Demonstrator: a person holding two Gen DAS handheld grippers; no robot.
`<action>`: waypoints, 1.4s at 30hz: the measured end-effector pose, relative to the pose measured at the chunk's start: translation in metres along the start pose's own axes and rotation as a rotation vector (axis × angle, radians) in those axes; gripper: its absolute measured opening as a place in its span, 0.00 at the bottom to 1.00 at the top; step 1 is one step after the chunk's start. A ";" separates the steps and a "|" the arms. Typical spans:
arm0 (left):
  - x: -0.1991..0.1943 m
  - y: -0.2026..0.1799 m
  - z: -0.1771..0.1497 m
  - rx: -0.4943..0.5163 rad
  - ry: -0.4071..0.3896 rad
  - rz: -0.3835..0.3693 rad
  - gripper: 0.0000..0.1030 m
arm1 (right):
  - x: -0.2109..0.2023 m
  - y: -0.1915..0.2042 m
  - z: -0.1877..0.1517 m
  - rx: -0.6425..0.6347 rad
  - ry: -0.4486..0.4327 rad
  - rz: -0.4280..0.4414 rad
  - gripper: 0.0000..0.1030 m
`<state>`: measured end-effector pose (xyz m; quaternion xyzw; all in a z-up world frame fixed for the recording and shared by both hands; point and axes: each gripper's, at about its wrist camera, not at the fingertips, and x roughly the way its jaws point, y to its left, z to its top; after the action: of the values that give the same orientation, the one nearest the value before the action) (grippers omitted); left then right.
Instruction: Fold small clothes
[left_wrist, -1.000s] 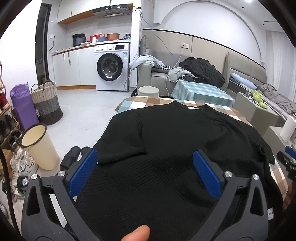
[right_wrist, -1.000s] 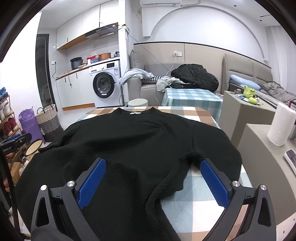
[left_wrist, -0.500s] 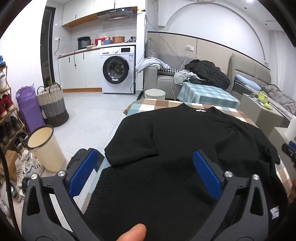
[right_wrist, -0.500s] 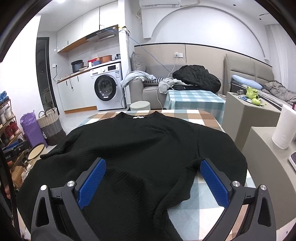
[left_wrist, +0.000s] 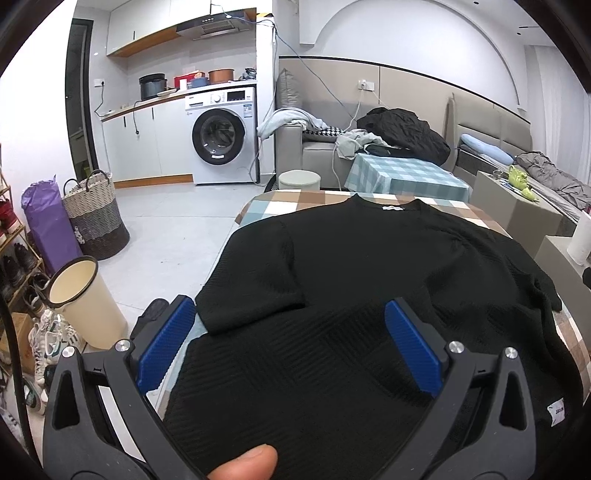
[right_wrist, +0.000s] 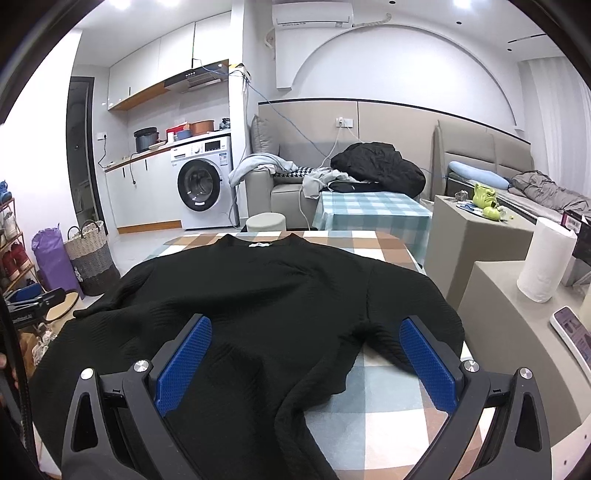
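A black knit sweater (left_wrist: 369, 280) lies spread on a checked tablecloth (left_wrist: 280, 206), collar at the far end, left sleeve folded inward over the body. My left gripper (left_wrist: 290, 325) hovers open above the sweater's lower left part, blue pads wide apart, nothing between them. In the right wrist view the same sweater (right_wrist: 266, 295) covers the table (right_wrist: 369, 406), its right sleeve bunched near the right side. My right gripper (right_wrist: 306, 347) stands open over the sweater's lower right area, holding nothing. A thumb tip (left_wrist: 247, 461) shows at the bottom of the left wrist view.
A cream bin (left_wrist: 81, 295), slippers and a shoe rack stand left of the table. A woven basket (left_wrist: 94, 218) and purple bag sit further back. Grey cabinets with a paper towel roll (right_wrist: 543, 258) and a phone (right_wrist: 572, 328) flank the right side.
Both grippers drew back and rose a little, so the sweater sits lower and further off in view. The sweater itself has not moved. Both stay open.
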<state>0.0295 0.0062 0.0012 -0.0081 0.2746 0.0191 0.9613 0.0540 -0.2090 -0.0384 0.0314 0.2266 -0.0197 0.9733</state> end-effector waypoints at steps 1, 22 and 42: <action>0.002 -0.002 0.002 -0.001 0.003 -0.002 0.99 | 0.000 -0.001 0.000 0.006 0.011 0.002 1.00; 0.031 -0.008 0.007 -0.014 0.029 -0.038 0.99 | 0.039 -0.020 0.014 0.131 0.135 -0.036 1.00; 0.087 0.036 0.022 -0.122 0.111 0.015 0.99 | 0.080 -0.116 -0.003 0.401 0.290 -0.129 0.98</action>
<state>0.1130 0.0458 -0.0263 -0.0656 0.3256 0.0423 0.9423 0.1187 -0.3262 -0.0829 0.2118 0.3570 -0.1217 0.9016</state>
